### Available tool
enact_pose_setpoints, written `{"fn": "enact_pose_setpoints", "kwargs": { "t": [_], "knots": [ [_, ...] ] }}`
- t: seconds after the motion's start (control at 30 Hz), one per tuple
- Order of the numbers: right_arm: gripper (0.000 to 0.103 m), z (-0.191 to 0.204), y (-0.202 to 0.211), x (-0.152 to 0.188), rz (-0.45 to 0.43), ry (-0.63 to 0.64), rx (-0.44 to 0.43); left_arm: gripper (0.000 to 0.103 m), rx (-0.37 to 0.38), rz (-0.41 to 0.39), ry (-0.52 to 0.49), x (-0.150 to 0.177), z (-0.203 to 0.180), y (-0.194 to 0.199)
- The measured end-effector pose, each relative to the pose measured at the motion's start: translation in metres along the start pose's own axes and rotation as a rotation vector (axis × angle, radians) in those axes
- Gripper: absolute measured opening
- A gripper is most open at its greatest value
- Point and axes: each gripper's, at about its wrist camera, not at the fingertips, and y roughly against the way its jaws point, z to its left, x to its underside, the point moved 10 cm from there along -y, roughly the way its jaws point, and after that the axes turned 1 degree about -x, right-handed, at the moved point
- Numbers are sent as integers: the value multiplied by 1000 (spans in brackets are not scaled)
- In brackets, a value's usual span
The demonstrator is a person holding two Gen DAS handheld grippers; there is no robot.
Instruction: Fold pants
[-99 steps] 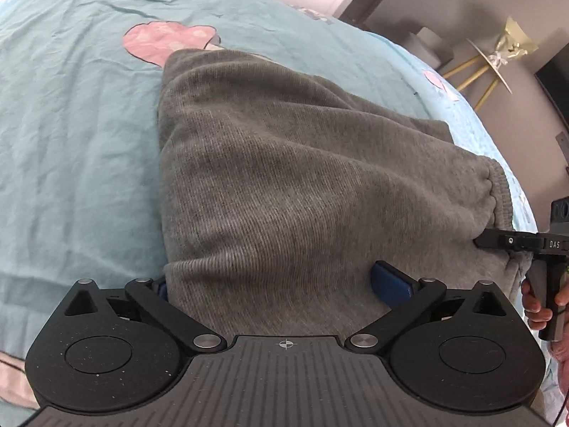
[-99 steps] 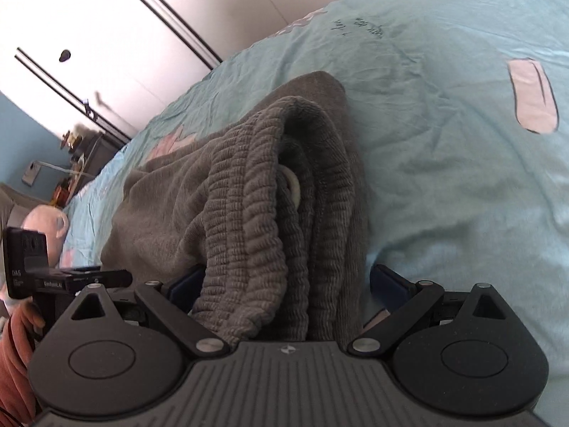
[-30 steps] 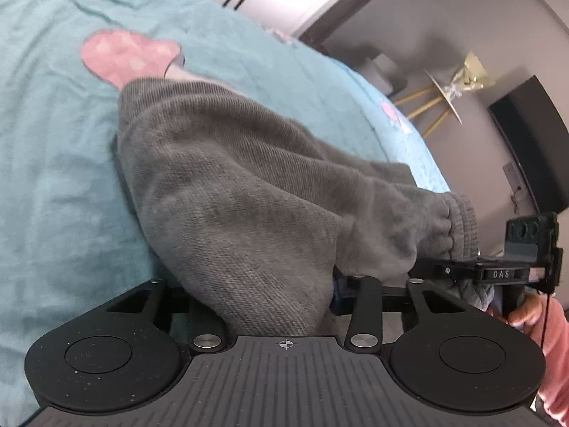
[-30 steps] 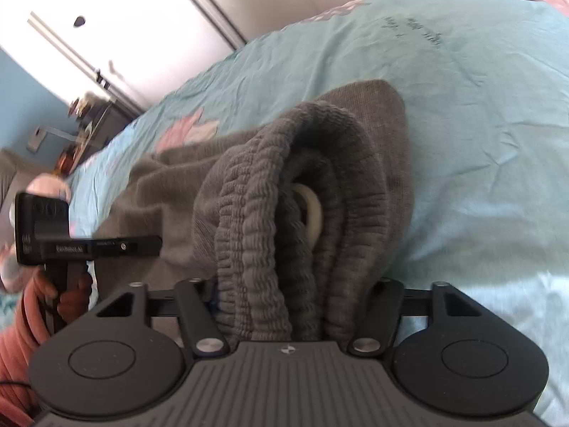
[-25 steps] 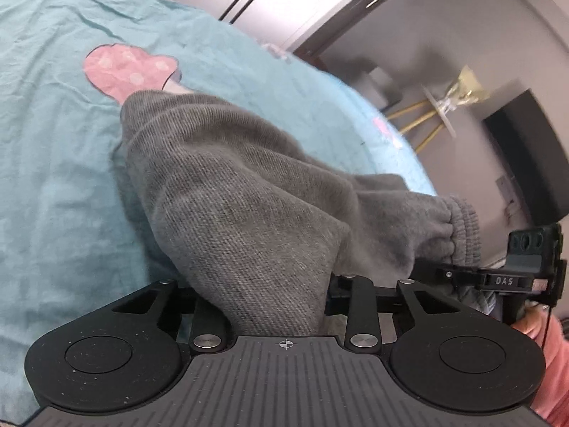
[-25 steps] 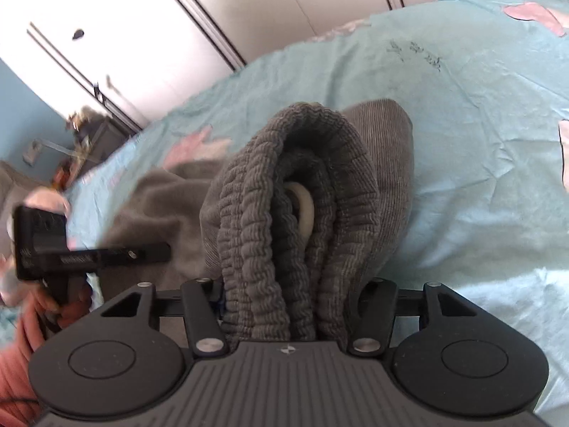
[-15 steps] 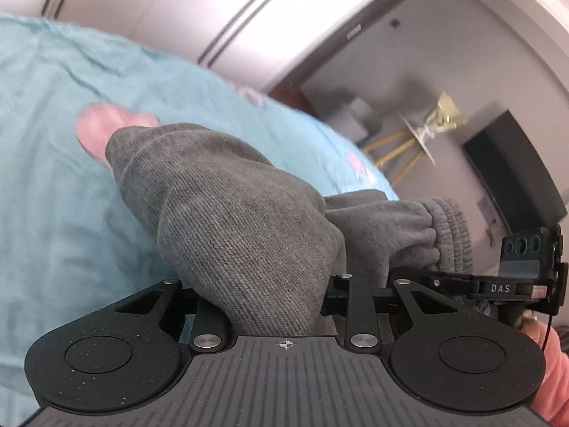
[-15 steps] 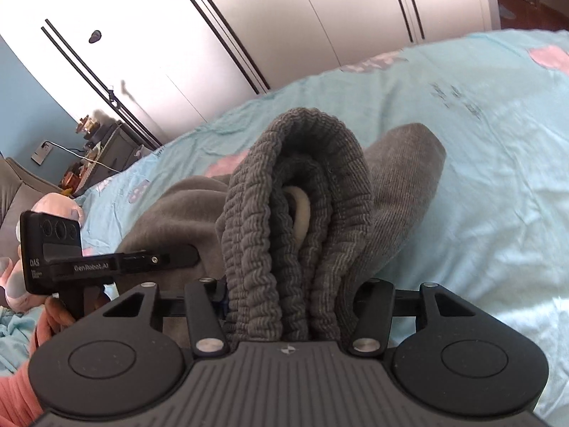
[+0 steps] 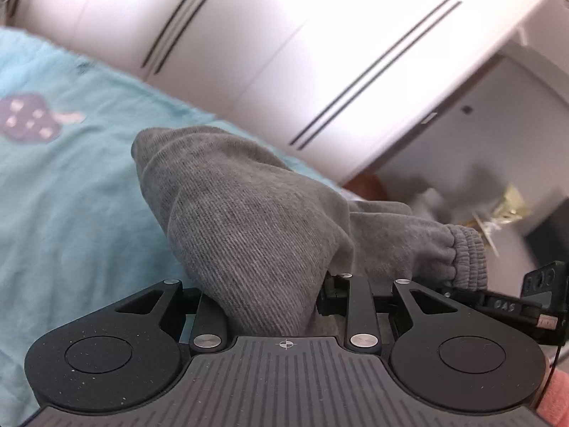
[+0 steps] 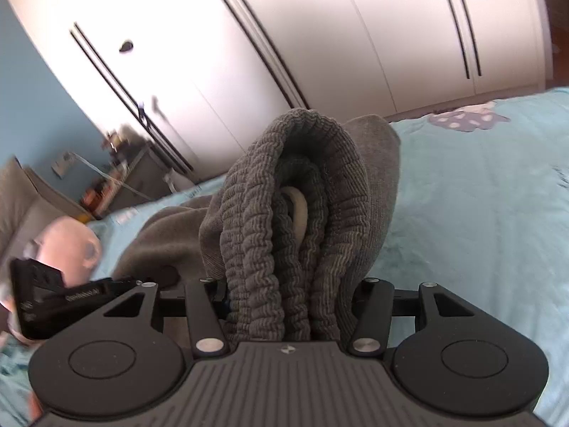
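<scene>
The grey sweatpants are lifted off the light blue bed sheet. My left gripper is shut on a folded bunch of the plain cloth, which hides its pads. The elastic waistband hangs to the right, where the right gripper shows. In the right wrist view my right gripper is shut on the bunched ribbed waistband, with a pale drawstring loop in its folds. The left gripper shows at lower left, with grey cloth draped down to the sheet between them.
White wardrobe doors stand behind the bed. A pink plush toy and a cluttered dark dresser are at the left. At the right are a dark screen and a yellow object on thin legs. A pink sleeve shows low right.
Both grippers closed on the pants, then rose and tilted up, lifting the cloth off the bed. The wardrobe now fills the upper part of both views.
</scene>
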Motion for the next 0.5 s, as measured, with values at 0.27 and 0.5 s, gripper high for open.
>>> {"fn": "enact_pose_setpoints", "kwargs": {
  "t": [0.27,0.5],
  "knots": [
    [54,-32,-40,19,65,1,191,50,8,-2,66,-4,23,-6],
    [52,-25,-26,24,13,-10,157,65,88,46,226,-8,56,-22]
  ]
}}
